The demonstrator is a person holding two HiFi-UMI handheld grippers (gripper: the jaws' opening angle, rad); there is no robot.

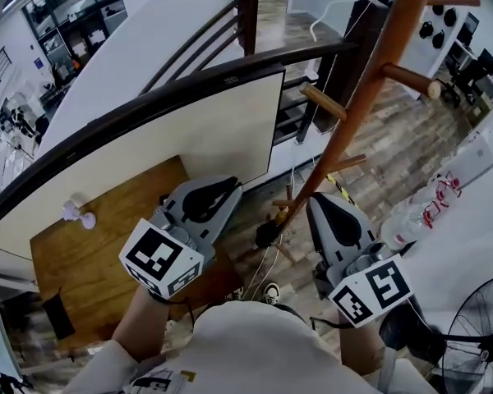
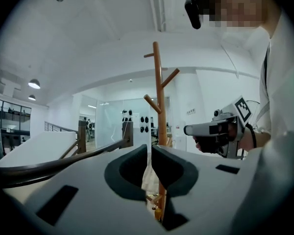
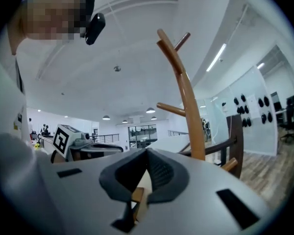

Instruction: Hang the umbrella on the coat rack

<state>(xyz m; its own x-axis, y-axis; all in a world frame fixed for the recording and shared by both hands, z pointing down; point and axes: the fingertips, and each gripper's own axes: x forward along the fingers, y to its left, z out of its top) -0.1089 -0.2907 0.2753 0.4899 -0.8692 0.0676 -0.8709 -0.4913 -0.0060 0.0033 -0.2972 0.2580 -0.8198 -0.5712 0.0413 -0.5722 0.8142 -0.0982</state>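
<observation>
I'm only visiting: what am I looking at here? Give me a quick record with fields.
Holder: a person, one hand-held gripper per hand
Left hand-held gripper: jaws together, nothing between
Right hand-held gripper: jaws together, nothing between
Coat rack: wooden, ahead of both grippers, visible pegs bare
Umbrella: none clearly in view
Nearby: wooden table, fan

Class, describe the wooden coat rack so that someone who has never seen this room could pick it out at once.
Find the dark curved handrail crossing the head view above a white panel. At its right end rises a tall reddish-brown wooden pole, the coat rack. Unlike the dark stair post behind, it is slim, round and sprouts short blunt pegs.
</observation>
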